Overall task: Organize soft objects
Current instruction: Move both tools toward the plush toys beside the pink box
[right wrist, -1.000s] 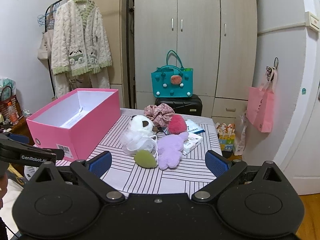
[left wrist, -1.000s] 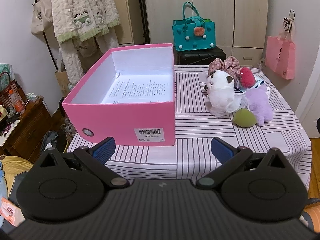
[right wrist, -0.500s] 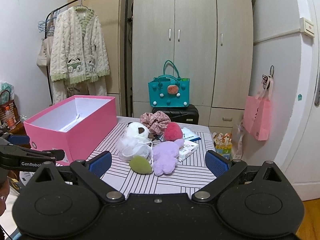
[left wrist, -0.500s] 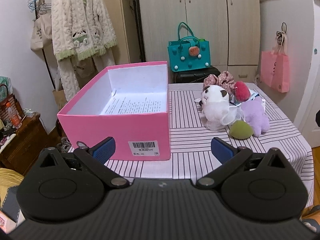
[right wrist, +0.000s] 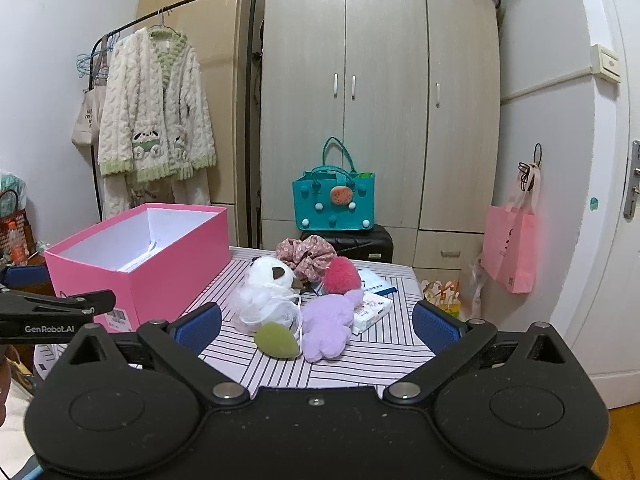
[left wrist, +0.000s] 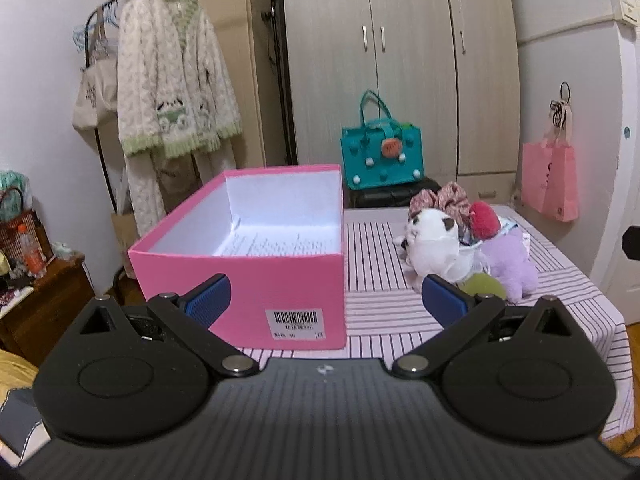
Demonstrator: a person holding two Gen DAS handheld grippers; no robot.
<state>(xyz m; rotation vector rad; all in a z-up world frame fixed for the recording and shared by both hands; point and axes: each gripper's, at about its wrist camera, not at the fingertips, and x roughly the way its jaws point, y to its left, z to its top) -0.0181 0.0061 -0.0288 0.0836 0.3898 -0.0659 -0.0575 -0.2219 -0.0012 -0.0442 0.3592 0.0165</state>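
An open pink box [left wrist: 248,280] [right wrist: 160,268] with a printed sheet inside stands on the left of the striped table [left wrist: 380,316]. To its right lies a pile of soft things: a white panda plush [right wrist: 272,276] [left wrist: 432,240], a purple plush [right wrist: 328,324] [left wrist: 510,260], a green sponge [right wrist: 276,340] [left wrist: 482,284], a red fuzzy ball [right wrist: 340,276] [left wrist: 484,216], a floral scrunchie [right wrist: 306,252] and white mesh [right wrist: 264,308]. My left gripper [left wrist: 326,298] is open and empty in front of the box. My right gripper [right wrist: 316,324] is open and empty in front of the pile.
A tissue pack [right wrist: 372,308] and a booklet [right wrist: 376,284] lie by the pile. Behind the table a teal bag [right wrist: 334,204] sits on a black case before a wardrobe [right wrist: 380,100]. A pink bag [right wrist: 508,248] hangs at right. A clothes rack [right wrist: 156,108] stands at left.
Both grippers have tilted upward and drawn back a little, so the table and objects sit lower in both views. Both stay open. Nothing on the table has moved.
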